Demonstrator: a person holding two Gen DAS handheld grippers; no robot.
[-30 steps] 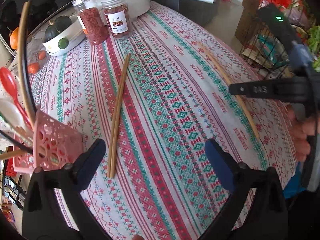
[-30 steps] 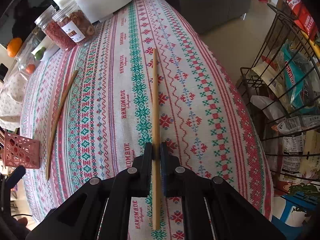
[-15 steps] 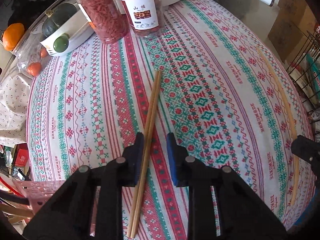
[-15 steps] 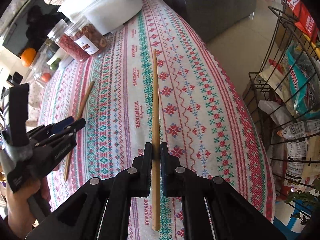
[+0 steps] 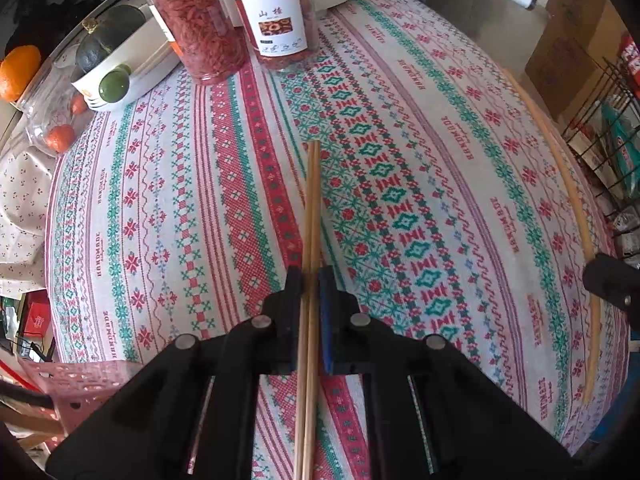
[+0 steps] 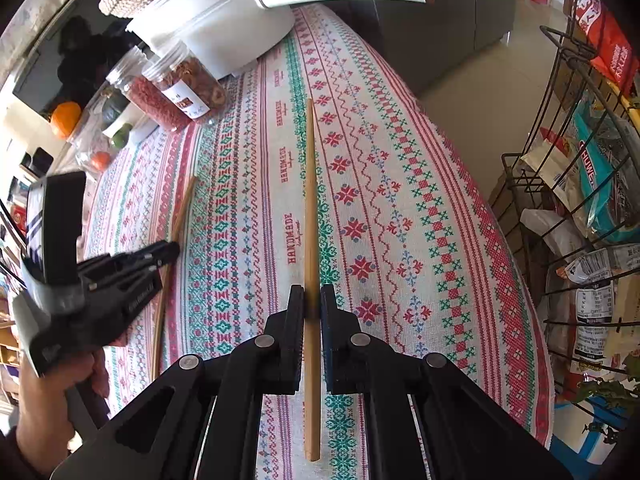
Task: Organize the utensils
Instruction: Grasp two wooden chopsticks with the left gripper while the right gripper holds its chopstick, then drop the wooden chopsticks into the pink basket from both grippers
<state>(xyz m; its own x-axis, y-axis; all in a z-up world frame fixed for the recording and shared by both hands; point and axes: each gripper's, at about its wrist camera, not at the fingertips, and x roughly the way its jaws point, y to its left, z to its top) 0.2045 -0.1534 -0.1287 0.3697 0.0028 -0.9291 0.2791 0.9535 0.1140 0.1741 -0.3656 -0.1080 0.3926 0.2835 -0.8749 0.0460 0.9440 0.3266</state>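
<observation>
The left tool [image 5: 310, 276] is closing its jaws around a pair of thin chopsticks [image 5: 312, 208], which run between the two pads and lie along the desk [image 5: 160, 208] with its red and green patterned cloth; the pads sit right against the sticks. The right tool [image 6: 312, 296] is clamped on a single thicker wooden stick [image 6: 310, 200], which passes through the jaws and points toward a white pot [image 6: 224, 28] at the far end of the desk. Near the pot stand two jars [image 5: 236, 16] of dried red food, beside a white bowl [image 5: 132, 68] of green produce. A pink basket [image 5: 76, 384] shows at the lower left of the left view. A wire rack [image 6: 580, 208] of packets stands off the desk's right side.
</observation>
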